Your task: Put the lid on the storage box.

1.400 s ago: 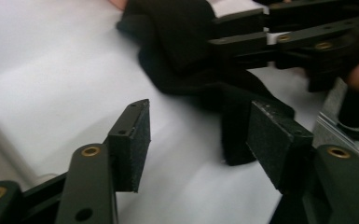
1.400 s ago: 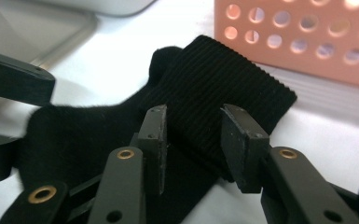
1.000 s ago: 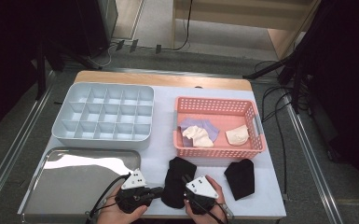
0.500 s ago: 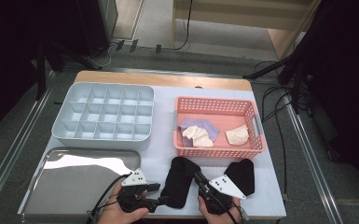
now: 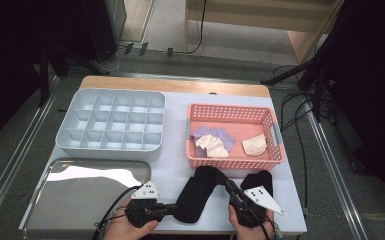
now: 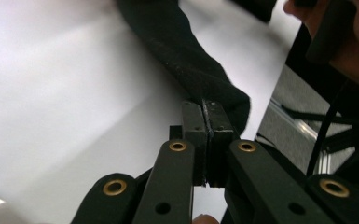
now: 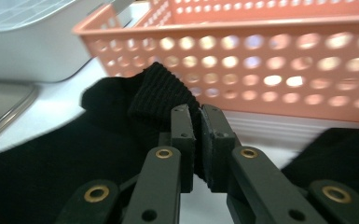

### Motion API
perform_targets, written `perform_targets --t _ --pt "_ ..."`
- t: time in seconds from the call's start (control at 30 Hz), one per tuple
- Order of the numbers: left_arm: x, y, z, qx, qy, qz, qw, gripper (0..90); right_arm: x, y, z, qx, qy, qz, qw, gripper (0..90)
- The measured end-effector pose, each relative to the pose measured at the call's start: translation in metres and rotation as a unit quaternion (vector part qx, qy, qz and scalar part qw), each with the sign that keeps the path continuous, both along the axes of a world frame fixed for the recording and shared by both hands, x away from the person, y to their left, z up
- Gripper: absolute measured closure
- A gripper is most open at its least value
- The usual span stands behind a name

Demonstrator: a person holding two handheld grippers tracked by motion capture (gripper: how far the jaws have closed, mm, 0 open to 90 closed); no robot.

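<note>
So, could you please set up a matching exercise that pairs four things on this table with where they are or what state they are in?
Things:
1. black sock
2. pink basket
3. compartment tray
4. steel tray

Places or states:
A. bare, front left
B. pinched at both ends by the tools
C. grey, back left
D. holds pale cloths

Pairs: 1-B, 2-D, 3-C, 4-A

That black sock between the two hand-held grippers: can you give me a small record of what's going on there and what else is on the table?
held item: black knitted sock, lying on the white table
left gripper: shut on the sock's near end
right gripper: shut on the sock's ribbed cuff
second black sock: lies right of the held one
pink plastic basket: holds pale folded cloths
grey compartment tray: compartments empty
shiny metal tray: front left
</note>
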State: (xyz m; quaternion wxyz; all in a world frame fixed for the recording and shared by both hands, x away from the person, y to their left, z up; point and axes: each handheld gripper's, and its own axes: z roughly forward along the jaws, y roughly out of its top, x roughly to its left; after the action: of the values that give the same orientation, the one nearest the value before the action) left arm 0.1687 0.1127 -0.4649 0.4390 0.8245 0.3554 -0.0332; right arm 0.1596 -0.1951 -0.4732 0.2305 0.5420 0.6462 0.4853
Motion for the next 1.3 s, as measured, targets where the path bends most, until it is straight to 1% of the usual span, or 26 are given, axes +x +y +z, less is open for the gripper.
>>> perform_targets --t 0.07,0.13,0.2,0.23,0.27,0.3,0.33,0.4,0.43,0.5,0.53,0.57,0.67,0.7,0.73,0.77,0.8,0.87,0.9,1.0,1.03,1.07,1.13,1.2,1.23,1.3 --pt "0.002 0.005 0.004 -0.002 -0.011 0.02 0.9997 90.0 0.0 -0.006 0.001 0.003 -0.002 -0.01 0.9999 84.9" --pt "0.003 0.009 0.007 0.005 -0.035 0.046 0.9983 90.0 0.001 -0.011 0.002 0.005 -0.01 -0.015 0.9998 84.9" --pt "0.002 0.01 0.011 0.018 -0.066 0.082 0.9942 90.0 0.001 -0.016 0.003 0.008 -0.017 -0.022 0.9996 84.9" --pt "0.002 0.01 0.011 0.029 -0.086 0.101 0.9908 90.0 0.001 -0.017 0.003 0.01 -0.021 -0.021 0.9995 84.9" --pt "0.002 0.01 0.011 0.031 -0.092 0.107 0.9895 90.0 0.002 -0.019 0.002 0.011 -0.025 -0.019 0.9994 84.8" --pt "0.004 0.01 0.009 0.032 -0.093 0.11 0.9891 90.0 0.004 -0.019 0.0 0.009 -0.023 -0.016 0.9996 84.7" --pt "0.005 0.01 0.008 0.038 -0.086 0.108 0.9897 90.0 0.005 -0.019 -0.002 0.009 -0.015 -0.015 0.9997 84.7" --pt "0.007 0.01 0.004 0.037 -0.072 0.101 0.9916 89.9 0.008 -0.019 -0.008 0.007 0.011 -0.013 0.9998 84.7" --pt "0.007 0.012 0.004 0.032 -0.064 0.1 0.9924 89.9 0.008 -0.019 -0.01 0.008 0.02 -0.014 0.9997 84.7" --pt "0.008 0.016 0.004 0.02 -0.049 0.094 0.9941 89.9 0.005 -0.02 -0.01 0.021 0.032 -0.014 0.9992 84.6" --pt "0.009 0.018 0.005 0.012 -0.041 0.088 0.9952 89.9 0.003 -0.02 -0.009 0.025 0.032 -0.013 0.9991 84.6" --pt "0.009 0.02 0.006 0.008 -0.038 0.086 0.9956 89.9 0.0 -0.02 -0.007 0.024 0.029 -0.009 0.9993 84.6" --pt "0.01 0.024 0.006 0.007 -0.029 0.079 0.9964 89.6 -0.005 -0.021 -0.004 0.018 0.029 -0.005 0.9994 83.6" --pt "0.011 0.024 0.005 0.01 -0.024 0.074 0.9969 89.2 -0.005 -0.022 -0.005 0.021 0.033 -0.006 0.9992 82.0" --pt "0.011 0.024 0.004 0.014 -0.021 0.073 0.997 88.5 -0.003 -0.023 -0.006 0.03 0.042 -0.007 0.9986 78.3" --pt "0.011 0.022 0.002 0.014 -0.017 0.072 0.9972 87.4 -0.002 -0.024 -0.007 0.036 0.045 -0.009 0.9983 73.3" --pt "0.011 0.021 0.001 0.016 -0.016 0.073 0.9971 85.5 -0.001 -0.024 -0.008 0.044 0.041 -0.012 0.9981 68.1" --pt "0.012 0.02 0.001 0.015 -0.014 0.081 0.9965 79.6 -0.001 -0.023 -0.005 0.049 0.032 -0.017 0.9982 64.6" --pt "0.012 0.02 0.002 0.015 -0.016 0.084 0.9963 77.1 -0.002 -0.02 -0.002 0.048 0.023 -0.016 0.9984 64.2" --pt "0.013 0.022 0.003 0.009 -0.02 0.093 0.9954 70.1 -0.003 -0.008 0.006 0.031 0.004 -0.008 0.9995 64.0" --pt "0.014 0.023 0.004 0.009 -0.021 0.095 0.9952 67.8 -0.003 -0.001 0.009 0.026 -0.001 -0.001 0.9997 64.0" --pt "0.014 0.024 0.004 0.002 -0.02 0.095 0.9953 66.0 -0.001 0.004 0.011 0.02 -0.007 0.006 0.9998 64.3" --pt "0.014 0.026 0.005 -0.003 -0.021 0.096 0.9951 62.0 0.001 0.015 0.013 0.017 -0.004 0.021 0.9996 68.2" --pt "0.014 0.027 0.005 -0.006 -0.02 0.099 0.9948 59.6 0.007 0.03 0.014 0.017 0.009 0.045 0.9988 69.2" --pt "0.014 0.028 0.005 -0.006 -0.021 0.098 0.9949 58.6 0.01 0.038 0.014 0.012 0.019 0.059 0.998 69.0" --pt "0.014 0.028 0.004 -0.005 -0.022 0.1 0.9947 57.3 0.017 0.055 0.011 -0.006 0.041 0.081 0.9958 66.7"
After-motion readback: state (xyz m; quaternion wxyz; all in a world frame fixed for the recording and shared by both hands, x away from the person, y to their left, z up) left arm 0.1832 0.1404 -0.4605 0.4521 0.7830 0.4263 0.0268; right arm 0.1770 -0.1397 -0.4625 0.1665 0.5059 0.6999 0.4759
